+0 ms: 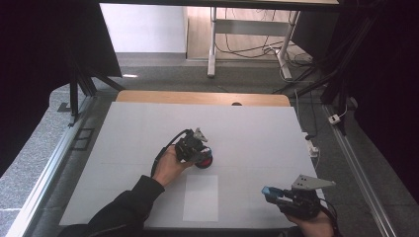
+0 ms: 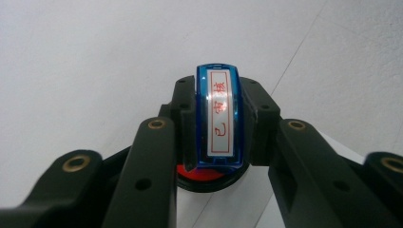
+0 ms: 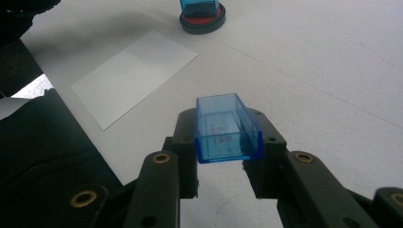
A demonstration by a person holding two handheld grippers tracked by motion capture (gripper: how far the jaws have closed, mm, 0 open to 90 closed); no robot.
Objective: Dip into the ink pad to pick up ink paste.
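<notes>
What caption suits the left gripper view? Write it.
Left gripper presses a blue plastic stamp onto a round red-and-black ink pad.

Blue translucent stamp [image 2: 218, 116], rectangular body, white label on top with red characters in a red frame; stands upright, base down on the red pad of the round black ink pad [image 2: 204, 178], clamped between left hand-held gripper [image 2: 218, 118] jaws, mid-bench. Stamp cap [image 3: 227, 128]: clear blue rectangular box, open side facing away, tilted, pinched in right hand-held gripper [image 3: 227, 142], off the surface near bench front right. White paper sheet [image 1: 200, 197] flat between the two, near front edge.
</notes>
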